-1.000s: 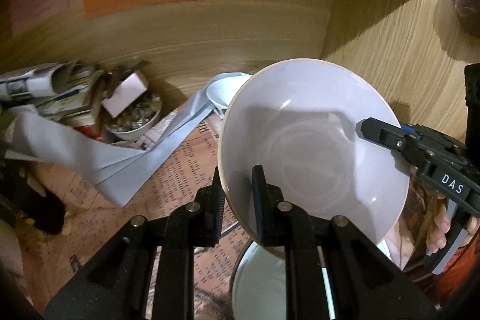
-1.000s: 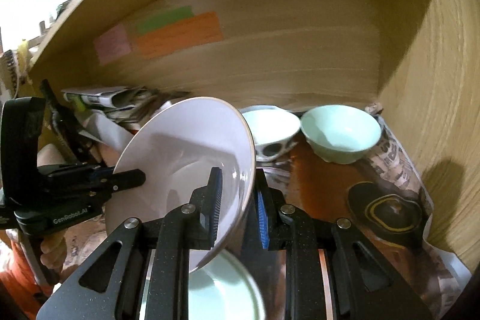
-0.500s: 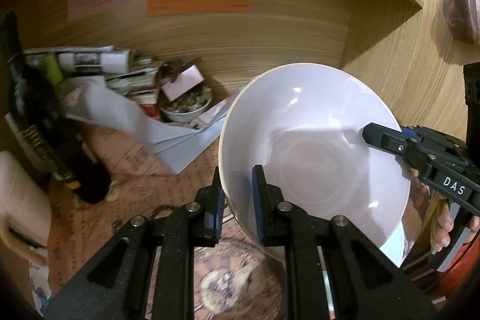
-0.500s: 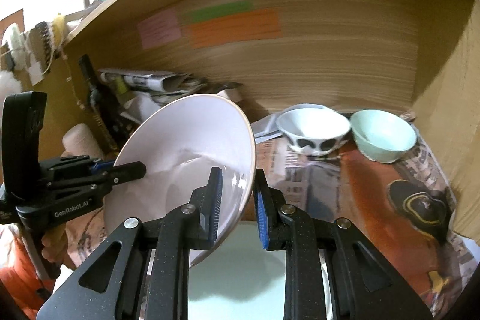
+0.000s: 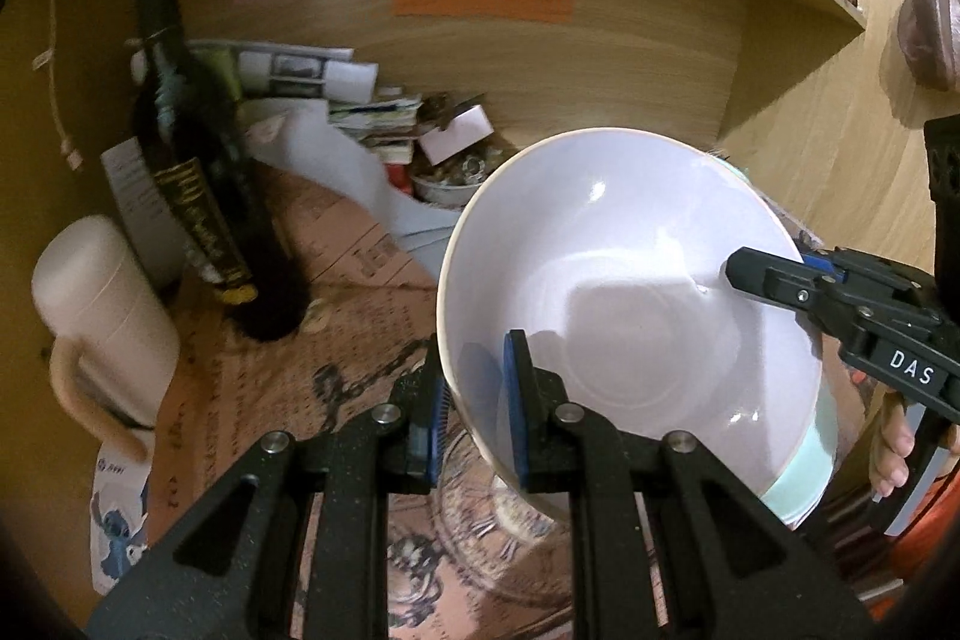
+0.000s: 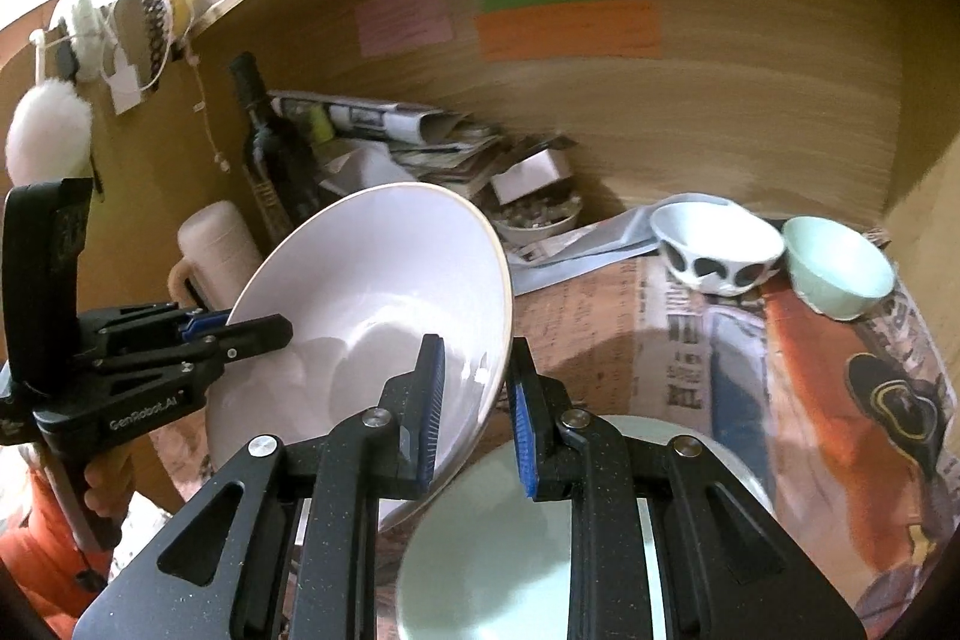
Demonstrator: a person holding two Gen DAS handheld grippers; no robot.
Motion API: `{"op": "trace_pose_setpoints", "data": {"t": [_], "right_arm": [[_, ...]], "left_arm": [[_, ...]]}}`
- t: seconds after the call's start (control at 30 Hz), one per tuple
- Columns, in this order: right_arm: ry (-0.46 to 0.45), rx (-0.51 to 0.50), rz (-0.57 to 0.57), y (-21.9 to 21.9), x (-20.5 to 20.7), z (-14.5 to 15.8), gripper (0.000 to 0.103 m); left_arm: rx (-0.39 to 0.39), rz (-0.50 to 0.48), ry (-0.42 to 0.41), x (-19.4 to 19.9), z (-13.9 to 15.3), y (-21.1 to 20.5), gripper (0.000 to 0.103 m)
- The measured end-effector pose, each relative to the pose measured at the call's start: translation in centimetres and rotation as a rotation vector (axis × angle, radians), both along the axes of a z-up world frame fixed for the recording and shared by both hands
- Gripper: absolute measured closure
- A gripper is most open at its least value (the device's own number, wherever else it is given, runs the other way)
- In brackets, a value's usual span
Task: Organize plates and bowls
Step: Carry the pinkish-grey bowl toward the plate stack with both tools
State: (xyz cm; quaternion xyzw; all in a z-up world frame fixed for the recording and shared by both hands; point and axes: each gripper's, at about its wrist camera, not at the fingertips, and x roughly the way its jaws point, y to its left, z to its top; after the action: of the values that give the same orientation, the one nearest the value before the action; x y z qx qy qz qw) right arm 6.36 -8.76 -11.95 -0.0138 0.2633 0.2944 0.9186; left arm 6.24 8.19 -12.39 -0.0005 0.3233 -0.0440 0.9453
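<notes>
Gripping opposite rims, left gripper point(image 5: 474, 400) and right gripper point(image 6: 477, 400) jaws clamp the white bowl point(image 5: 630, 292), seemingly above a green plate point(image 6: 498, 550).

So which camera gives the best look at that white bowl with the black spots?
The right wrist view. There the spotted bowl stands in full sight on the newspaper, beside a pale green bowl. In the left wrist view it does not show at all: the big white bowl held by both grippers blocks that side.
</notes>
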Motion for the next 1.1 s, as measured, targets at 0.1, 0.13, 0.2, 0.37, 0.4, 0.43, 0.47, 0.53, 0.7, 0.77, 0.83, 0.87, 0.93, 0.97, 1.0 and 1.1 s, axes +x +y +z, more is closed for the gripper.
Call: {"op": "trace_pose_setpoints", "data": {"t": [0.1,0.13,0.2,0.37,0.4,0.43,0.47,0.53,0.7,0.77,0.83,0.87,0.93,0.97,1.0,1.1], "right_arm": [[0.015,-0.007,0.016,0.8,-0.2,-0.5,0.084],[0.024,-0.01,0.022,1.1,-0.2,-0.8,0.084],[0.036,-0.016,0.031,1.7,-0.2,-1.2,0.084],[0.062,-0.041,0.051,2.8,-0.1,-2.1,0.084],[0.069,-0.047,0.054,3.0,-0.1,-2.4,0.084],[0.074,-0.051,0.057,3.2,0.0,-2.5,0.084],[0.08,-0.057,0.061,3.4,0.0,-2.7,0.084],[0.093,-0.069,0.067,3.8,0.1,-3.2,0.084],[0.123,-0.091,0.083,4.7,0.3,-3.9,0.084],[0.137,-0.103,0.086,5.0,0.5,-4.3,0.084],[0.157,-0.117,0.09,5.4,0.8,-4.8,0.084],[0.168,-0.123,0.091,5.6,0.9,-5.0,0.084],[0.196,-0.142,0.093,6.0,1.4,-5.6,0.084],[0.203,-0.15,0.093,6.1,1.5,-5.8,0.084],[0.208,-0.163,0.091,6.3,1.6,-6.0,0.084],[0.203,-0.189,0.09,6.7,1.6,-6.3,0.083]], "left_arm": [[-0.001,0.021,0.009,-0.6,-0.4,0.8,0.086],[-0.002,0.025,0.011,-0.8,-0.6,1.0,0.086],[-0.004,0.033,0.013,-1.3,-0.8,1.4,0.086],[-0.002,0.054,0.027,-2.0,-1.5,2.3,0.086],[-0.003,0.059,0.032,-2.1,-1.6,2.5,0.086],[-0.006,0.063,0.035,-2.2,-1.8,2.6,0.086],[-0.009,0.068,0.039,-2.3,-2.0,2.8,0.086],[-0.015,0.076,0.046,-2.4,-2.3,3.1,0.086],[-0.031,0.09,0.068,-2.6,-3.2,3.8,0.086],[-0.042,0.095,0.08,-2.6,-3.8,4.2,0.086],[-0.053,0.098,0.092,-2.5,-4.3,4.5,0.086],[-0.061,0.102,0.102,-2.4,-4.7,4.7,0.086],[-0.071,0.105,0.118,-2.2,-5.3,5.0,0.086],[-0.077,0.105,0.13,-2.0,-5.6,5.1,0.086],[-0.08,0.106,0.136,-2.0,-5.8,5.2,0.086],[-0.08,0.108,0.136,-2.0,-6.2,5.2,0.086]]}}
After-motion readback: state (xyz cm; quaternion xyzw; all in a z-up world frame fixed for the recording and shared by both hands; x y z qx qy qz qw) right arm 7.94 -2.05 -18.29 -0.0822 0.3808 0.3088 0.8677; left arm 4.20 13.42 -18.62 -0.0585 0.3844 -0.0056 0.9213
